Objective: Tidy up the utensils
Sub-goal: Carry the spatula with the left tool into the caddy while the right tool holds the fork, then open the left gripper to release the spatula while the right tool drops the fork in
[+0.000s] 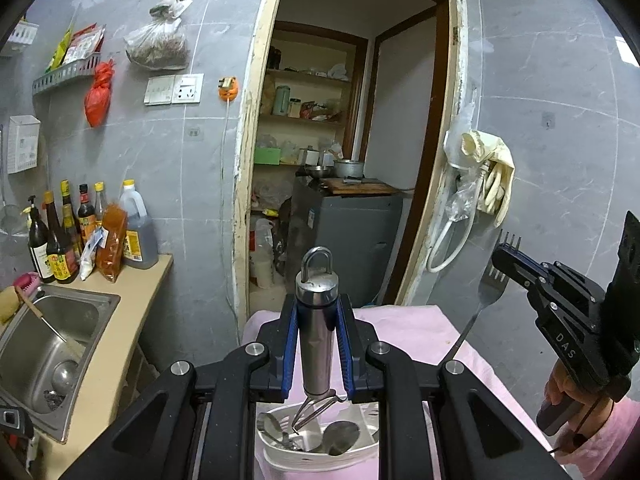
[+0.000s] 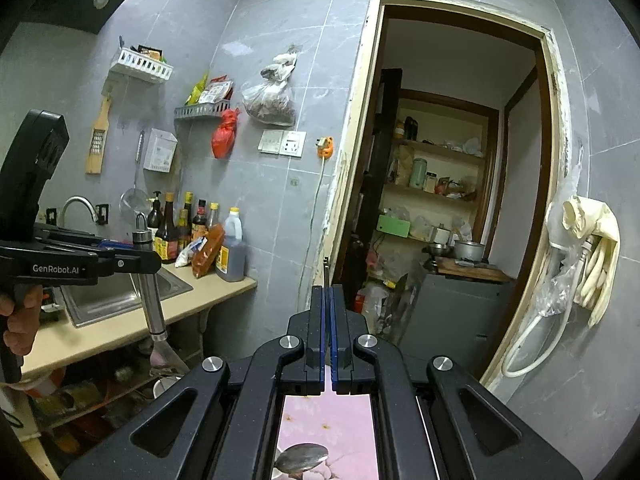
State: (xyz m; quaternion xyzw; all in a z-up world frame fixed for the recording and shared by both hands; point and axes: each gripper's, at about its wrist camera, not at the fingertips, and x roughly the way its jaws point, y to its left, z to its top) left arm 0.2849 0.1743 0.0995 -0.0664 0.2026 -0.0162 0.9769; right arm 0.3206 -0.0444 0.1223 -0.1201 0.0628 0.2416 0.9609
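While left claw [image 1: 317, 312] grips a steel cylindrical handle [image 1: 316, 344], right claw [image 2: 328, 320] pinches a flat fork [image 1: 486, 296].

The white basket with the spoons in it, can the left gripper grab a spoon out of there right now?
Probably not. The left gripper is shut on the steel-handled utensil, held upright above the white basket, so its jaws are full. It would have to put that down first.

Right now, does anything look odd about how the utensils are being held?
Yes. The right gripper pinches the fork by its tines, with the handle hanging down. The left gripper grips the steel-handled utensil normally.
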